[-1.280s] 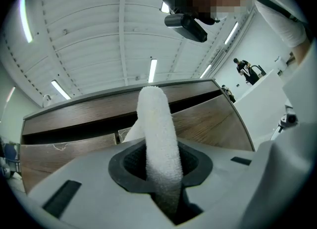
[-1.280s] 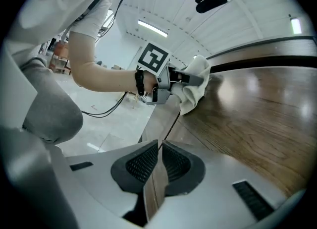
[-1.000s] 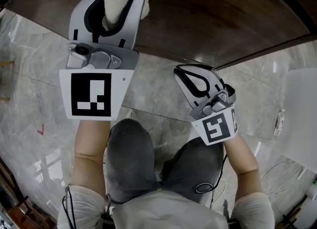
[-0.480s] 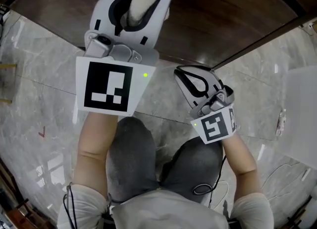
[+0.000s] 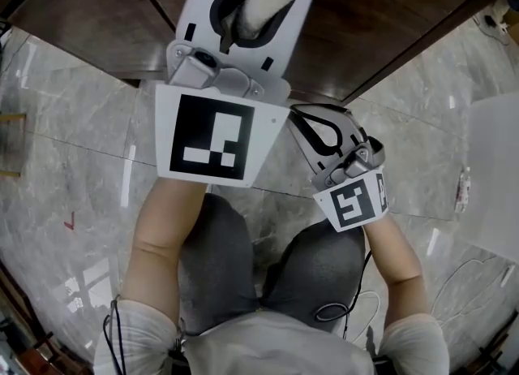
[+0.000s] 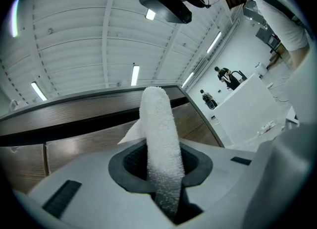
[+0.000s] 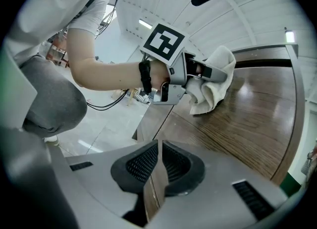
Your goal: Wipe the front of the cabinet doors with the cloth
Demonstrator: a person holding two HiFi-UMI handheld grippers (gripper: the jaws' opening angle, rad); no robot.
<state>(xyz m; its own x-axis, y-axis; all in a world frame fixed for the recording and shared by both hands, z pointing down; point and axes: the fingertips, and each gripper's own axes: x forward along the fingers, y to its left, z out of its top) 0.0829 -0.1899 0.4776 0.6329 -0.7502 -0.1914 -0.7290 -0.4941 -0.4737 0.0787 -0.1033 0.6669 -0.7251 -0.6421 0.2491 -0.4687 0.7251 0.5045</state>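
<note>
**Cloth** [image 6: 161, 139]: white terry, folded thick. It is pinched at its lower end and stands out past the jaw tips. From the right gripper view, its loose bunch lies against the wood just ahead of its holder.

**Left gripper** [image 5: 247, 18]: jaws clamped on the cloth, parted only by the thickness of the fold. Over the last second it has travelled sideways towards the right gripper, carrying the cloth along the wood. Its marker cube now sits just beside the right gripper's head.

**Cabinet door** [image 5: 389, 16]: dark brown wood grain, directly in front of both tools. A seam between panels lies off the left gripper's outer side.

**Right gripper** [image 7: 157, 166]: jaws drawn together, nothing between them. It has hardly moved and is held low, short of the door and away from the cloth.

**Floor** [image 5: 65, 122]: grey marble tile beneath both tools.

**Assessment:** the sideways shift reads as one wiping stroke in progress. The panel stretch beyond the seam is probably done or skipped, and the part ahead of the right gripper remains. That idle tool may soon be in the cloth's path.
</note>
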